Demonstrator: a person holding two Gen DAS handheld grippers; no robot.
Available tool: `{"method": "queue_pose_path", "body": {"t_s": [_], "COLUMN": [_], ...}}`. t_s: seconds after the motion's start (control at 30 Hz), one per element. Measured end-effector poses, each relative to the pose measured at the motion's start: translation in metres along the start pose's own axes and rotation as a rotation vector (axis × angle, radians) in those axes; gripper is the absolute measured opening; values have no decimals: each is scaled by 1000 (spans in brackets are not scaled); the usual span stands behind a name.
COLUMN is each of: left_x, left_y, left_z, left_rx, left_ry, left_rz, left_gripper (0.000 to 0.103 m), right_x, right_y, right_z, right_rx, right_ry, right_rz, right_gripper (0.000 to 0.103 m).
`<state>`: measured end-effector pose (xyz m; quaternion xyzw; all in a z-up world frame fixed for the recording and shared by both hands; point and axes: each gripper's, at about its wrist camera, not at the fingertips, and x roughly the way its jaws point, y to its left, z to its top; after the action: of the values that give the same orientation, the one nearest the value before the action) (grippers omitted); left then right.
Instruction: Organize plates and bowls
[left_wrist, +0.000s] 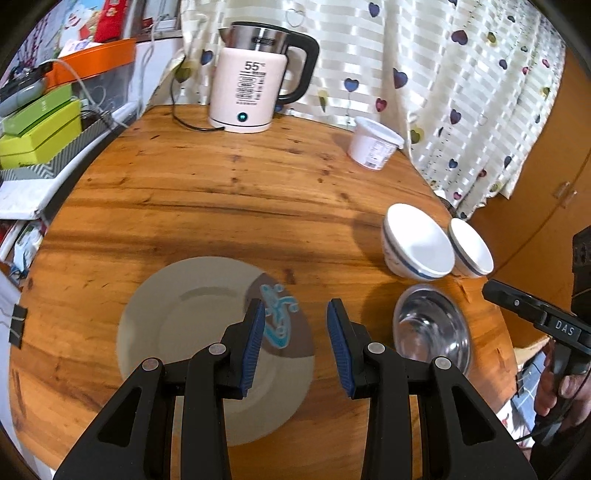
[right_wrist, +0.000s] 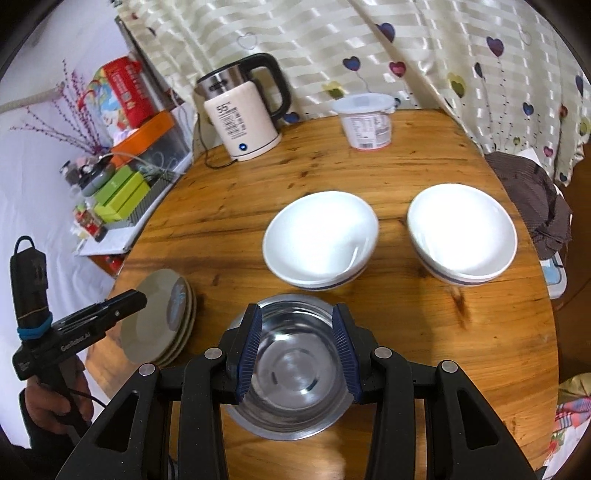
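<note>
A stack of grey plates (left_wrist: 184, 332) with a blue motif lies on the round wooden table (left_wrist: 221, 192); it also shows in the right wrist view (right_wrist: 159, 325). My left gripper (left_wrist: 295, 314) is open and empty above the stack's right side. A steel bowl (right_wrist: 295, 373) sits near the front edge, also seen in the left wrist view (left_wrist: 432, 328). My right gripper (right_wrist: 297, 321) is open above it, fingers over its rim on either side. Two white bowls with blue bands stand behind: one (right_wrist: 319, 238) in the middle, one (right_wrist: 461, 232) to the right.
A pink electric kettle (right_wrist: 243, 110) and a white plastic tub (right_wrist: 365, 120) stand at the table's far side. Green boxes (left_wrist: 40, 129) and clutter sit on a shelf to the left. A heart-patterned curtain (right_wrist: 406, 48) hangs behind. Dark cloth (right_wrist: 532, 199) lies at the right edge.
</note>
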<state>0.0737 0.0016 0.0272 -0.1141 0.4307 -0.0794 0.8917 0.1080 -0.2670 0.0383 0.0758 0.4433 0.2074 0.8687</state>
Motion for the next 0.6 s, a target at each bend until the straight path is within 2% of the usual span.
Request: {"method": "queue_pose_path", "body": {"t_s": [0.33,0.6], "left_x": [13,31], "left_y": [-27,-46], "left_z": [15,30], "left_rx": [42,50], "left_ry": [16,47], "left_rz": [-41,-102], "left_gripper": [36,36], "right_x": [-1,3], "right_y": [-18,-32], "right_z": [2,6], "right_rx": [43,74], "right_ry": [-12,-19], "right_rz": [-15,-25], "right_gripper": [39,39]}}
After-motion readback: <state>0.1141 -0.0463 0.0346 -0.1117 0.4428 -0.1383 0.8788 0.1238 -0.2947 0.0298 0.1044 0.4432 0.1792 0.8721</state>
